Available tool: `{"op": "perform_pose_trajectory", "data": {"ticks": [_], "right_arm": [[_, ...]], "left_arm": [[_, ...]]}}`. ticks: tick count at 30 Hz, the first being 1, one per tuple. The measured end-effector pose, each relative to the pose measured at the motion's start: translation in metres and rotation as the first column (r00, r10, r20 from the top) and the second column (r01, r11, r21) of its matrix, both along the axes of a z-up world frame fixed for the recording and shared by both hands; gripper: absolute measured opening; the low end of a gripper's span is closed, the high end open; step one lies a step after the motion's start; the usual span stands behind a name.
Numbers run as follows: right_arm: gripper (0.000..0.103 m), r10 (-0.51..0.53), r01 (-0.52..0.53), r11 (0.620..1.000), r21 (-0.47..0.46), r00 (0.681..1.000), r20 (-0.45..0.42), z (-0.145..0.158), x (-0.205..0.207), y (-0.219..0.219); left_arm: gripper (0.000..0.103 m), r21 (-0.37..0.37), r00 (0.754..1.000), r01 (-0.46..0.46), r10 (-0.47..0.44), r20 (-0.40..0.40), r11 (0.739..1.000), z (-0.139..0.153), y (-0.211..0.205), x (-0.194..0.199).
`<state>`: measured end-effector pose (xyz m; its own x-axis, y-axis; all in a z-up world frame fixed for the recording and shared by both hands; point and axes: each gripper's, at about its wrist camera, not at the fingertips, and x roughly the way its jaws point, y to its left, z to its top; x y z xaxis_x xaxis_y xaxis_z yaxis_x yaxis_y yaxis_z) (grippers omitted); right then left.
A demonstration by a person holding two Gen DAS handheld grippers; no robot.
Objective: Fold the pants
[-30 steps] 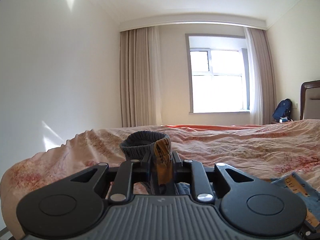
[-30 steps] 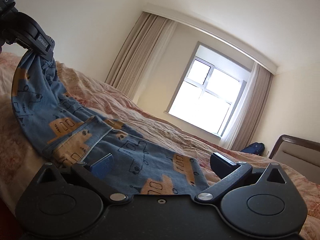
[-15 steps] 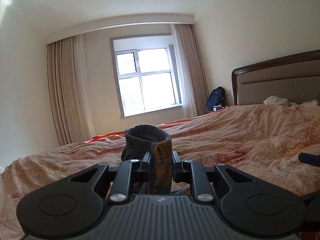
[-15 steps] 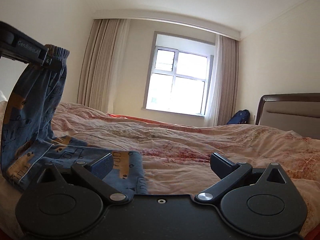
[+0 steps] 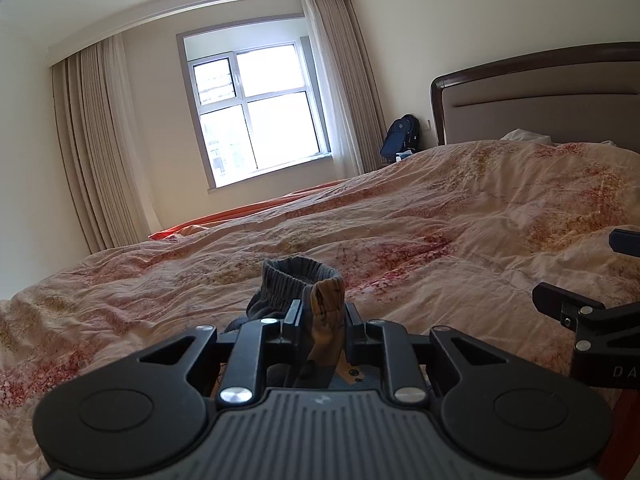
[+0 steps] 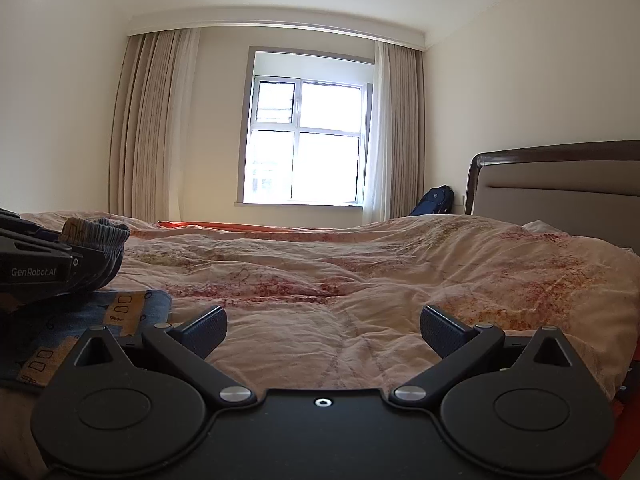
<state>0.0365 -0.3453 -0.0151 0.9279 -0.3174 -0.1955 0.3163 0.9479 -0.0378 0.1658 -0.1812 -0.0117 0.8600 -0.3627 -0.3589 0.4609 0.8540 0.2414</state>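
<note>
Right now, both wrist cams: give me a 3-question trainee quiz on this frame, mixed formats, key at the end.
1. True or false: the left gripper is shut on the pants.
2. The right gripper is: A) open, holding nothing B) shut on the pants C) shut on the quilt.
3. Fill in: the backpack stands between the curtain and the ____.

Key: 1 true; 2 A; 3 headboard.

1 pants [image 5: 320, 312], 2 tongs [image 5: 320, 322] [image 6: 322, 330], 1 bed [image 5: 460, 220], 1 backpack [image 5: 401, 136], 1 window [image 5: 256, 108].
</note>
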Motion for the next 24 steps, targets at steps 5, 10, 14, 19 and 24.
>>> {"op": "perform_pose_trajectory", "data": {"ticks": [5, 10, 14, 19, 24], "right_arm": [[0.103, -0.001, 0.001, 1.000, 0.014, 1.000, -0.010, -0.001, -0.002, -0.003], [0.103, -0.020, 0.020, 0.999, 0.033, 1.000, -0.015, -0.001, -0.001, -0.008], [0.103, -0.025, 0.025, 0.999, 0.030, 1.000, -0.017, 0.000, -0.003, -0.008], [0.103, -0.023, 0.023, 0.999, 0.023, 1.000, -0.022, 0.001, -0.005, -0.005], [0.103, 0.076, -0.074, 0.995, 0.070, 0.997, -0.032, 0.000, -0.001, 0.000]], "left_arm": [[0.025, 0.025, 1.000, 0.010, -0.010, -0.010, 1.000, -0.001, -0.004, -0.006], [0.049, 0.002, 0.998, 0.049, -0.049, -0.041, 0.999, -0.002, -0.004, -0.012], [0.071, -0.063, 0.993, 0.083, -0.088, -0.080, 0.995, 0.002, 0.002, -0.019], [0.103, -0.059, 1.000, 0.000, -0.002, -0.031, 0.998, 0.012, 0.022, -0.041], [0.103, -0.070, 0.981, -0.189, 0.185, -0.059, 0.979, 0.011, 0.065, -0.045]]}}
